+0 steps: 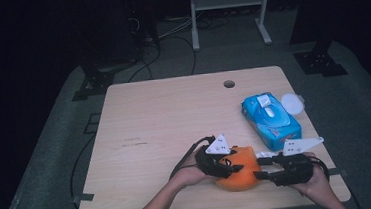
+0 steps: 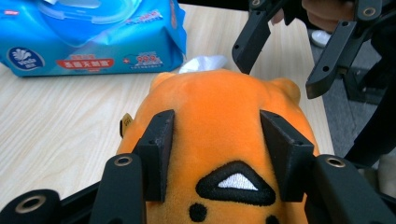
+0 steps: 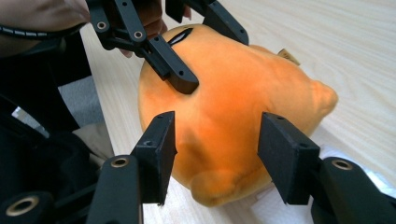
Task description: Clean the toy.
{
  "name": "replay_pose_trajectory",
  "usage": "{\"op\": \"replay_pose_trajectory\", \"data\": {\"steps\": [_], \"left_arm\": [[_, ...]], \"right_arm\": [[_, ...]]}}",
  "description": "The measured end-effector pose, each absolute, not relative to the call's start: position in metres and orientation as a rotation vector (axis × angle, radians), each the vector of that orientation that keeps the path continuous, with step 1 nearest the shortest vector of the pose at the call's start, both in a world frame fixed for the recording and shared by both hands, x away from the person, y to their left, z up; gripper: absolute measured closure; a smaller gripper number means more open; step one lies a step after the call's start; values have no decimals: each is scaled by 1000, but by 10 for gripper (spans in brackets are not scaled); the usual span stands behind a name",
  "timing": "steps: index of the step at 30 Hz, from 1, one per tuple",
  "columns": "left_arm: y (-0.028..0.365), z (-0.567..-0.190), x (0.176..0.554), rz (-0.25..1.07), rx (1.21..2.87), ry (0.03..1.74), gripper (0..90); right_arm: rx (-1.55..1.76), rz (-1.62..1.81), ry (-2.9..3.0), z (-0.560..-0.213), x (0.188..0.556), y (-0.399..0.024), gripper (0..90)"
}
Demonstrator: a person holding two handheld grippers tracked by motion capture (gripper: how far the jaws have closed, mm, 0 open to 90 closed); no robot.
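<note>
Gripping the orange plush toy (image 2: 219, 135) at the near table (image 1: 164, 116) edge: left gripper (image 2: 217, 156) has its jaws pressed into the toy's sides. Right gripper (image 3: 215, 156) has jaws spread wide around the toy's far side, not pressing. Grab looks half done; right side not yet clamped. Blue wipes pack (image 1: 271, 120) sits just beyond.

plush toy (image 2: 224, 121): orange, black-and-white stitched triangle, black dots | wet-wipes pack (image 1: 270, 120): blue, red-and-white label | table (image 1: 165, 121): pale wood grain | round lid (image 1: 292, 102): white
</note>
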State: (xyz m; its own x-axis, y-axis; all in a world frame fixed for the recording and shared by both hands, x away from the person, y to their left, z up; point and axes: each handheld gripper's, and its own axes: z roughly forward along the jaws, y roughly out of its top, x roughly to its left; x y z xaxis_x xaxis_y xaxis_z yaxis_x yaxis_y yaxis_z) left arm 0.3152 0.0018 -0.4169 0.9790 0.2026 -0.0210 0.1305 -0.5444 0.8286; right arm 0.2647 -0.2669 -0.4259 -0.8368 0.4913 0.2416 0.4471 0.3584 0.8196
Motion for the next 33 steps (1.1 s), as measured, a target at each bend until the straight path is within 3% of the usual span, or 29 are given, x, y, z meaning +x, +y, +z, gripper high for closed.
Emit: {"op": "replay_pose_trajectory", "data": {"steps": [22, 33], "left_arm": [[33, -393, 339, 137, 2025, 384, 551], [61, -365, 364, 273, 1977, 452, 550]], "right_arm": [[941, 1630, 2482, -430, 271, -276, 442], [954, 1636, 2457, -430, 274, -279, 435]]}}
